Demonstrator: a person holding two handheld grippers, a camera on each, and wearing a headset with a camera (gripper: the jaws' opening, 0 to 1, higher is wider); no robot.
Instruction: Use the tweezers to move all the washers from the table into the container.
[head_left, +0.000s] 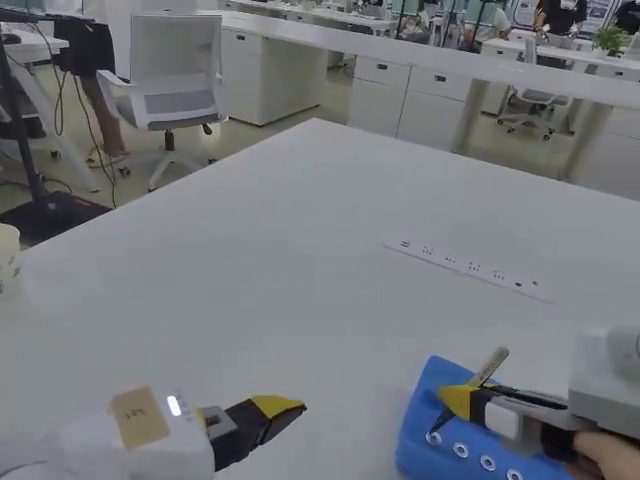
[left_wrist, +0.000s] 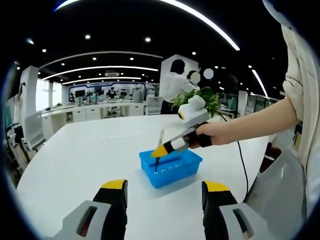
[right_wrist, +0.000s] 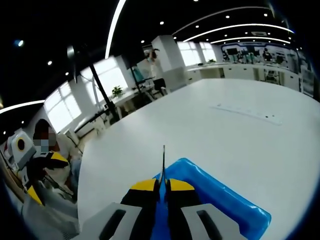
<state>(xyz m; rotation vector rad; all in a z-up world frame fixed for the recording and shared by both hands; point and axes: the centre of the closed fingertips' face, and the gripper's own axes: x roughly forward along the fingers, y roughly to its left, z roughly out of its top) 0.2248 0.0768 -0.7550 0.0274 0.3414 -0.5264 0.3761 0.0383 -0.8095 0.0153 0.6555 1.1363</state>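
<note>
A blue container (head_left: 425, 440) sits on the white table (head_left: 280, 260) at the front right, with several washers (head_left: 461, 450) lying in a row inside it. My right gripper (head_left: 455, 398) hovers over it, shut on metal tweezers (head_left: 487, 366) whose tips point down into the container (left_wrist: 172, 170). The tweezers (right_wrist: 163, 162) stand up between the closed jaws above the container (right_wrist: 225, 200). My left gripper (head_left: 285, 410) is at the front left, open, with nothing between its fingers (left_wrist: 115, 186). It is well short of the container.
A recessed socket strip (head_left: 470, 266) lies in the table beyond the container. A paper cup (head_left: 6, 260) stands at the far left edge. An office chair (head_left: 170, 75) and other desks stand behind the table.
</note>
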